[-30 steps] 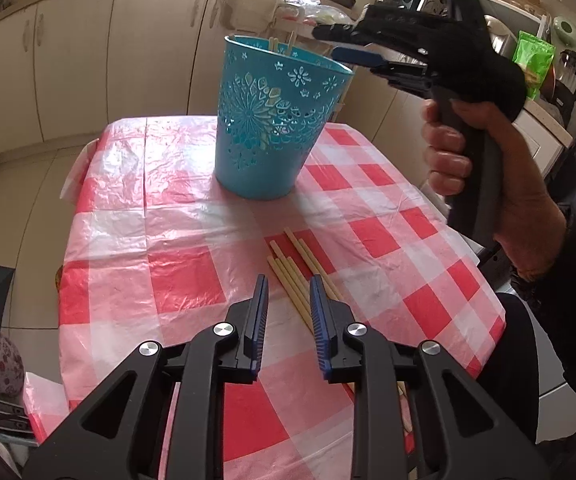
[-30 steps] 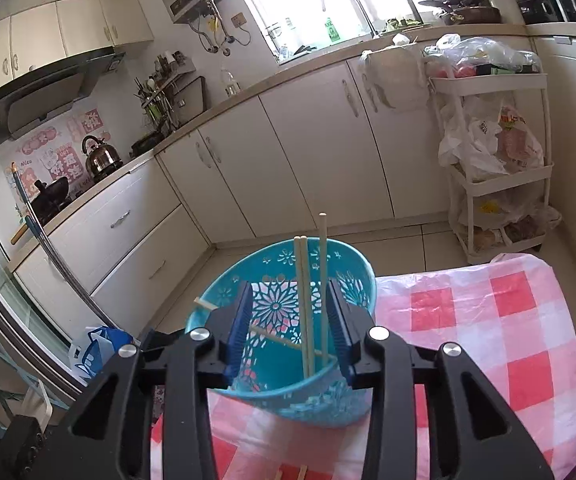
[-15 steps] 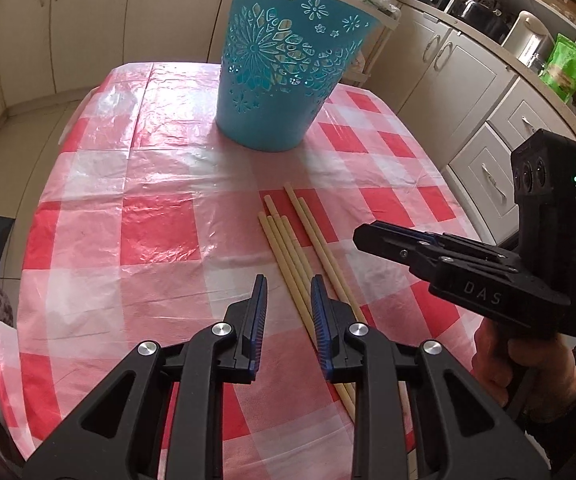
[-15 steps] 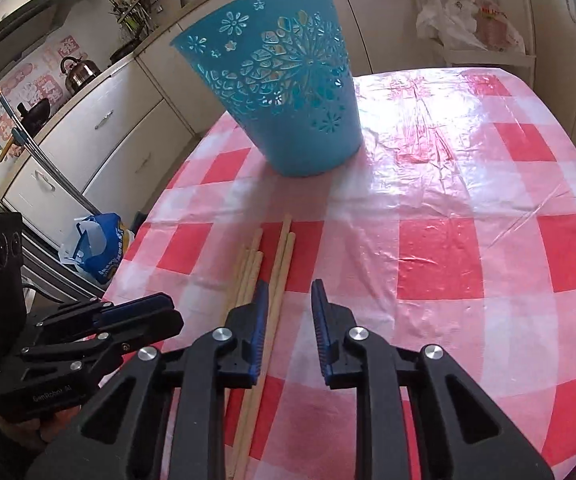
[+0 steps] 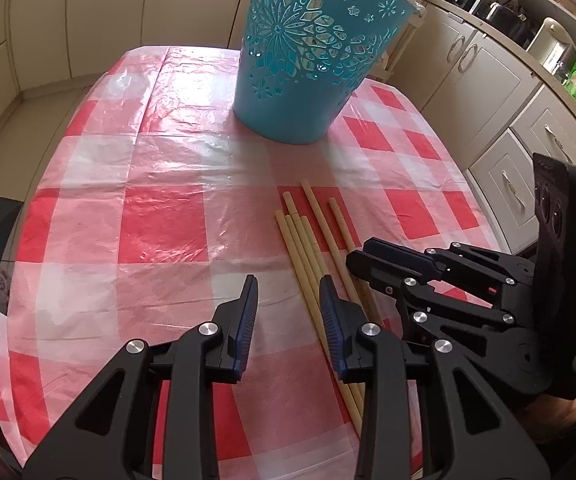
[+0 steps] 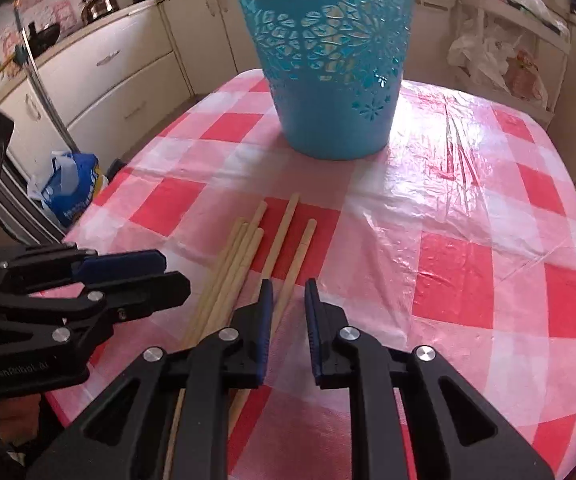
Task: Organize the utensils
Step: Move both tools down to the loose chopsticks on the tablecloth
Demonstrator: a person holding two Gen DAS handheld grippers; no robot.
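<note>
**Both grippers low over the loose chopsticks**

A round table with a red and white checked plastic cloth stood in a kitchen. On its far part stood a turquoise plastic basket with a cut-out flower pattern, upright. Nearer to the cameras, a small bunch of wooden chopsticks lay flat on the cloth, well apart from the basket. They lay roughly parallel, with their far ends toward the basket; four lay close together and two a little to the side.

The left gripper hung just above the cloth and pointed steeply down. Its jaws were partly open and had just been opening a little. One chopstick of the bunch appeared between the fingers, but the blue pads did not press on it.

The right gripper was beside it, also tilted down over the chopsticks. Its jaws had just been closing, and only a narrow gap stayed between them. In the right wrist view one chopstick ran into this gap. I could not tell whether the pads already pressed on it. In the left wrist view the right gripper's fingers looked almost closed over the side chopsticks.

Cream kitchen cabinets stood behind the table, and a blue plastic bag lay on the floor.
</note>
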